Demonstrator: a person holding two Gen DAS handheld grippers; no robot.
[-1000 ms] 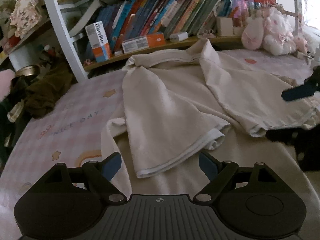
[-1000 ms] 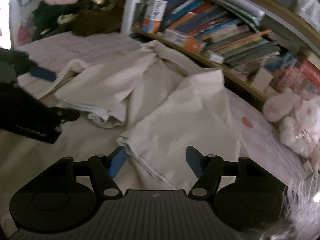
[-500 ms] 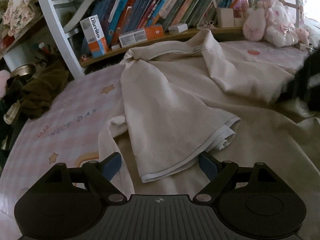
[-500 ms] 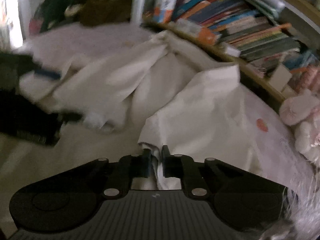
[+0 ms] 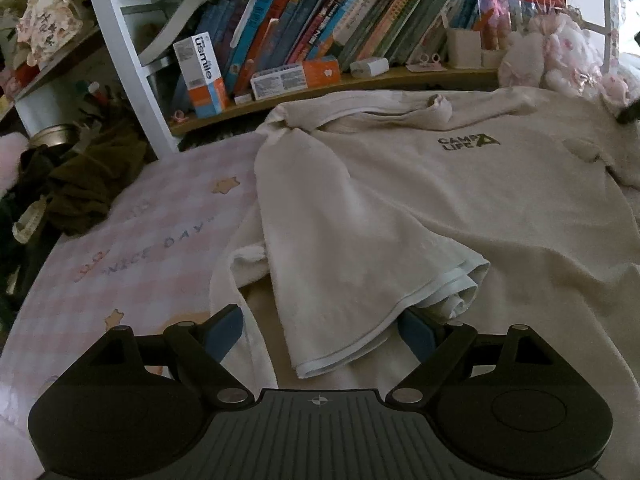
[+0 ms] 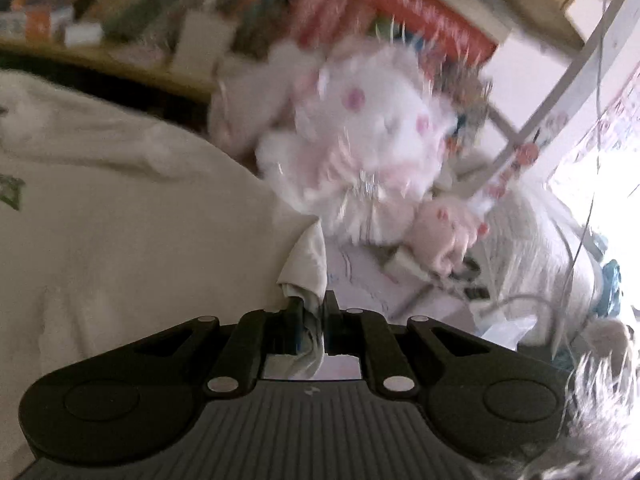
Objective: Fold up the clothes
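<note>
Bookshelves crowd the back of the room, and below them a pink checked bedsheet carries the cream T-shirt, the one garment to fold. A second ago that shirt lay with its right side flapped over the chest; now the flap has been swept outward toward the plush toy, the front lies open and its dark "CAMP LIFE" print shows. That reads as the spreading step: the garment is nearly flat, which folding needs first, though the left sleeve is doubled over the body and wants the same treatment.

Next down in size, the right gripper has its jaws pressed almost together, pinching a tuft of the shirt's edge that hangs down between them; a second ago they stood apart over the fabric. Its view is smeared, so it is mid-pull.

Finally, the left gripper has jaws spread wide and grips nothing; the sleeve's white-trimmed hem lies between them, draped over the right finger.
</note>
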